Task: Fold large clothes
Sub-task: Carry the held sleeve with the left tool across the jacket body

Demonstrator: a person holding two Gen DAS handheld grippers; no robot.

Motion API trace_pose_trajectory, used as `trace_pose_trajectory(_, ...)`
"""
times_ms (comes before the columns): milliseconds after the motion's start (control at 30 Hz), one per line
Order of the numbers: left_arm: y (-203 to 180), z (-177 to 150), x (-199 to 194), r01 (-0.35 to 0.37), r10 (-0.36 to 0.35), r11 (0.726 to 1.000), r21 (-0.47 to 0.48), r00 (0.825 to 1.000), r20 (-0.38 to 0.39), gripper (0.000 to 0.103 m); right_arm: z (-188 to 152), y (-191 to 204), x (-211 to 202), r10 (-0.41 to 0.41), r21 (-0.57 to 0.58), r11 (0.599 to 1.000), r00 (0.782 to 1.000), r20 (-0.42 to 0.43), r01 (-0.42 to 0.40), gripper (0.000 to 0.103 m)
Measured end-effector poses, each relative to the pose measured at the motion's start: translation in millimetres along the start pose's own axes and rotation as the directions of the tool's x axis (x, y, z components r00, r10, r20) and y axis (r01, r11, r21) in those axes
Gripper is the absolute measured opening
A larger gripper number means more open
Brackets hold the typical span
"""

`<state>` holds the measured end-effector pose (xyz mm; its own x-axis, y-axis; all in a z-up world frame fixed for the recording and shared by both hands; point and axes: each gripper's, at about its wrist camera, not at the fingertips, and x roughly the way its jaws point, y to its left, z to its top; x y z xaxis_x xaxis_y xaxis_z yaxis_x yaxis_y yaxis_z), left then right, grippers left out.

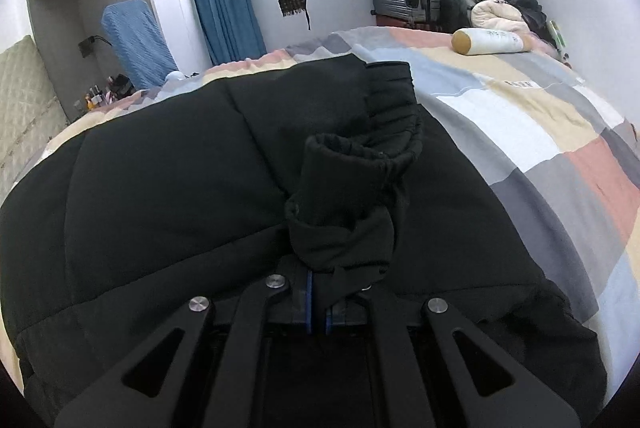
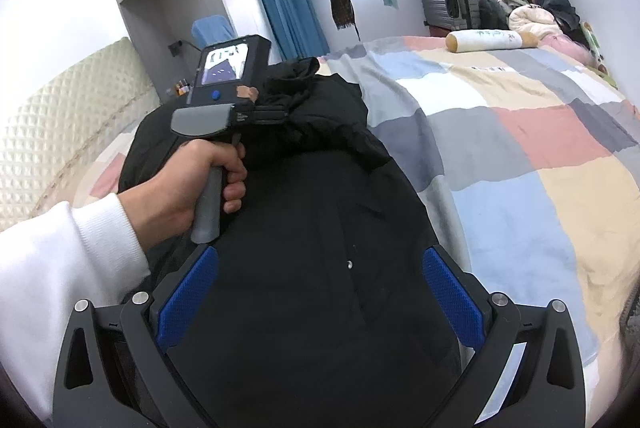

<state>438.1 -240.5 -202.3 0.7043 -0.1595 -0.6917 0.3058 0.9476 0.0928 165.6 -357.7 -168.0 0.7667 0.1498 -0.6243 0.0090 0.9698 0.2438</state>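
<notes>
Left wrist view: the left gripper [image 1: 318,302] is clamped tight on the cuff of a sleeve [image 1: 352,196] of the black jacket [image 1: 160,180], which lies across the patchwork bedspread [image 1: 532,132].

Right wrist view: the right gripper [image 2: 320,292] is wide open with nothing in it, hovering over the jacket's body, and the person's left hand [image 2: 192,180] grips the other tool's handle.

The left gripper [image 1: 318,302] has its fingers pressed nearly together, pinching black cloth between the blue pads. The left hand [image 2: 200,184] (white-sleeved) grips its grey handle. The right gripper [image 2: 320,292] hovers with fingers spread wide.
</notes>
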Motion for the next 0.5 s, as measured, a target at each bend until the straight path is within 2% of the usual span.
trace_pose_trajectory(67,1.4,-0.4,-7.7,0.024,-0.024,1.000,-0.014,1.000,0.004,0.005,0.5,-0.5,2.4,0.003,0.005,1.000,1.000,-0.006,-0.003,0.103)
trace_pose_trajectory(167,4.0,-0.7,-15.1,0.076,-0.076,0.996,-0.057,0.997,-0.004,0.022,0.1,-0.6,3.0,-0.002,0.006,1.000,1.000,-0.010,0.003,0.103)
trace_pose_trajectory(233,8.5,-2.0,-25.0,0.114,-0.116,0.989,-0.098,0.993,-0.011,0.047,-0.8,0.6,1.6,-0.009,0.002,1.000,1.000,-0.007,0.009,0.103)
trace_pose_trajectory(267,9.0,-2.6,-29.7,0.121,-0.122,0.987,-0.105,0.993,-0.005,0.053,-1.4,2.1,0.4,-0.009,0.001,1.000,1.000,-0.006,0.009,0.103)
trace_pose_trajectory(300,8.9,-3.7,-36.7,0.119,-0.120,0.987,-0.106,0.993,0.003,0.067,-1.9,3.3,-1.5,-0.011,0.000,1.000,1.000,-0.003,0.011,0.103)
trace_pose_trajectory(333,9.3,-5.0,-49.0,0.112,-0.110,0.988,-0.102,0.994,0.024,0.076,-2.1,3.8,-2.5,-0.011,-0.002,1.000,1.000,0.001,0.011,0.103)
trace_pose_trajectory(500,28.2,-8.0,-96.5,0.134,-0.125,0.985,-0.112,0.989,0.085,0.077,0.2,9.3,-14.2,0.016,-0.009,1.000,0.998,0.053,-0.015,0.103)
